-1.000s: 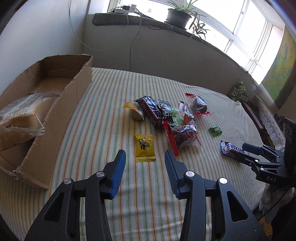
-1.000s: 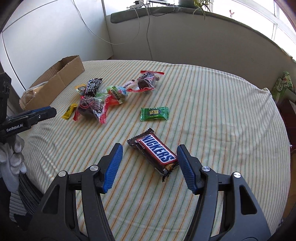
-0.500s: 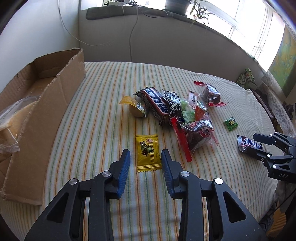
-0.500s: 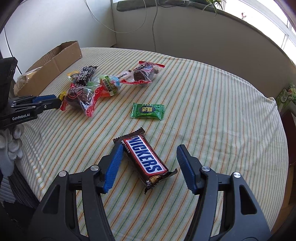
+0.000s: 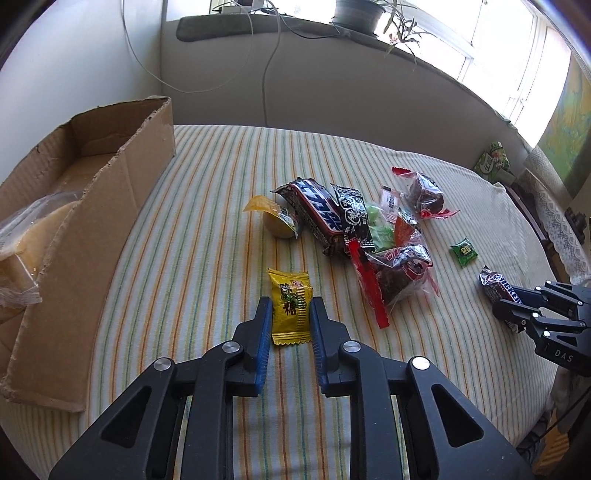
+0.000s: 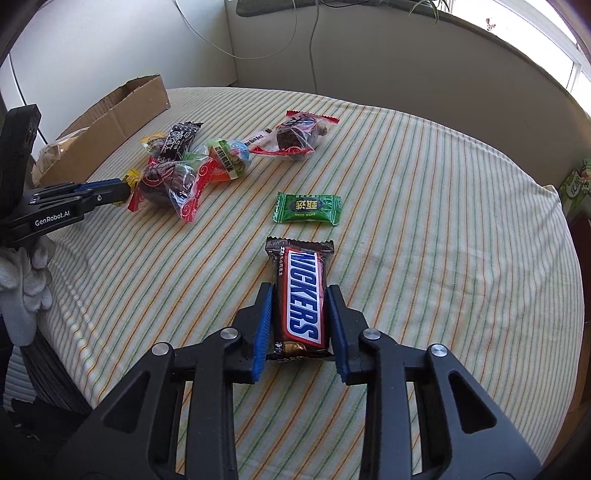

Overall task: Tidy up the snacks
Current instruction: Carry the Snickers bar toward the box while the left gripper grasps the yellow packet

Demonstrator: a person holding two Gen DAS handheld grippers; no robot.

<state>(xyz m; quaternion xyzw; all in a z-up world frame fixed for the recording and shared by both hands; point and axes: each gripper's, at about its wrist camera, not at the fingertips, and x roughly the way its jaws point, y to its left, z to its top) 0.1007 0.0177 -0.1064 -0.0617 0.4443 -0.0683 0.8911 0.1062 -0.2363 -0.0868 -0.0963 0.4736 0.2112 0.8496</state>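
Observation:
My left gripper (image 5: 290, 306) is shut on a yellow candy packet (image 5: 290, 305) that lies on the striped tablecloth (image 5: 192, 236). My right gripper (image 6: 300, 291) is shut on a Snickers bar (image 6: 301, 295), its blue pads against both long sides. A pile of snacks lies mid-table: a second Snickers bar (image 5: 317, 214), a black packet (image 5: 354, 216), a yellow jelly cup (image 5: 277, 221), and clear red-edged bags of dark sweets (image 5: 400, 275). A green candy (image 6: 307, 208) lies just beyond the right gripper. Each gripper shows in the other's view: the right (image 5: 517, 302), the left (image 6: 118, 190).
An open cardboard box (image 5: 85, 206) stands at the table's left edge with a bagged loaf (image 5: 22, 236) inside. A low wall with cables and a potted plant (image 5: 362, 11) runs behind the table. The table's round edge drops off at the right and front.
Both grippers moved forward and down and closed: the left jaws narrowed onto the yellow candy packet, the right jaws onto the Snickers bar, which now lies lengthwise between the pads.

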